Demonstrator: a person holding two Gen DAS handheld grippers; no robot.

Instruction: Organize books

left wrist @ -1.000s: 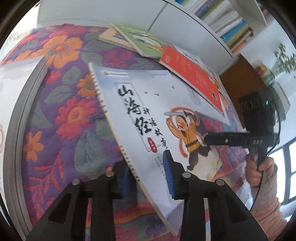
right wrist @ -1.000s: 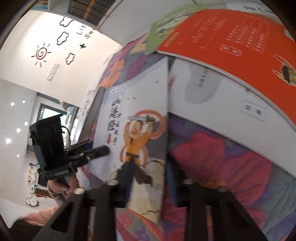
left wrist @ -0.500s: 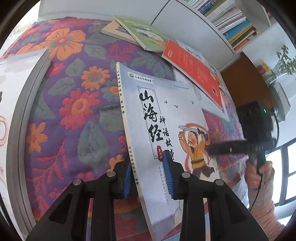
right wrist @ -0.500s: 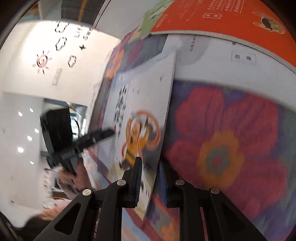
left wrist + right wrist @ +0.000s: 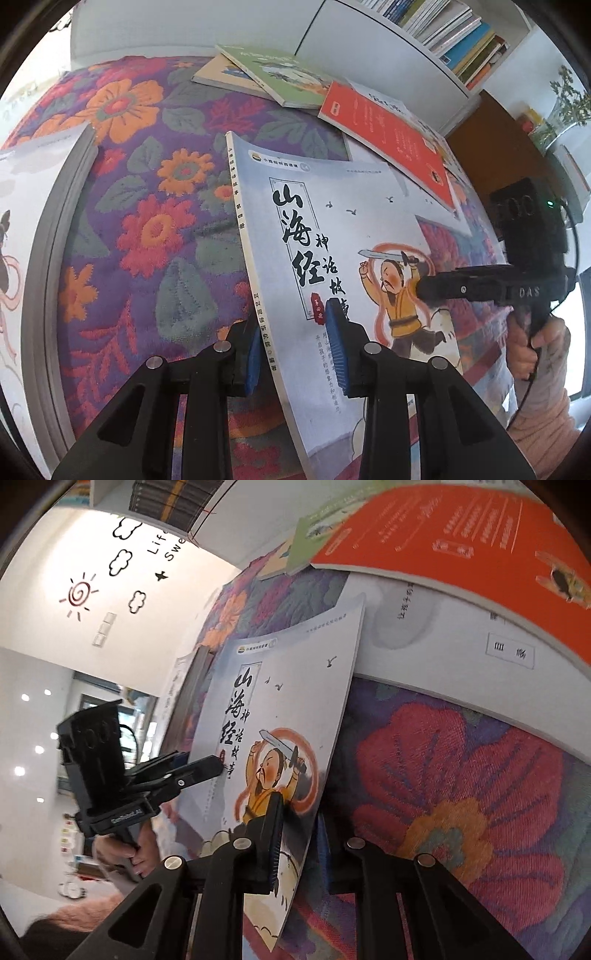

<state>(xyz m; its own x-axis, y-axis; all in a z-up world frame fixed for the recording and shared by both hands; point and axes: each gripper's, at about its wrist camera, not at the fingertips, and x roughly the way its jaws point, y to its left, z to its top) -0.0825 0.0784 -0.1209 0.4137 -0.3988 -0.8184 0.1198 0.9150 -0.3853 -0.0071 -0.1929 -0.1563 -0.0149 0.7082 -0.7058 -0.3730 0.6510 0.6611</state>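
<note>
A thin pale blue book (image 5: 332, 206) with black brush lettering and a sword-waving figure is tilted up off the flowered cloth (image 5: 147, 184). My left gripper (image 5: 291, 317) is shut on its near end by the spine, one blue pad on the cover and one under it. My right gripper (image 5: 299, 830) grips the opposite long edge of the book (image 5: 295, 686), its jaws closing tight on the thin cover. From the left wrist view the right gripper (image 5: 421, 288) reaches in over the drawn figure. The left gripper (image 5: 218, 766) shows in the right wrist view too.
A red book (image 5: 388, 147) lies on a white one (image 5: 443, 653) past the held book. Green and tan books (image 5: 280, 74) lie farther back. A thick grey-edged stack (image 5: 37, 258) is at the left. A white bookshelf (image 5: 443, 29) and a brown cabinet (image 5: 498, 147) stand behind.
The book has swung round so its spine runs more nearly straight away from my left gripper. My right gripper's jaws have narrowed onto the book's long edge.
</note>
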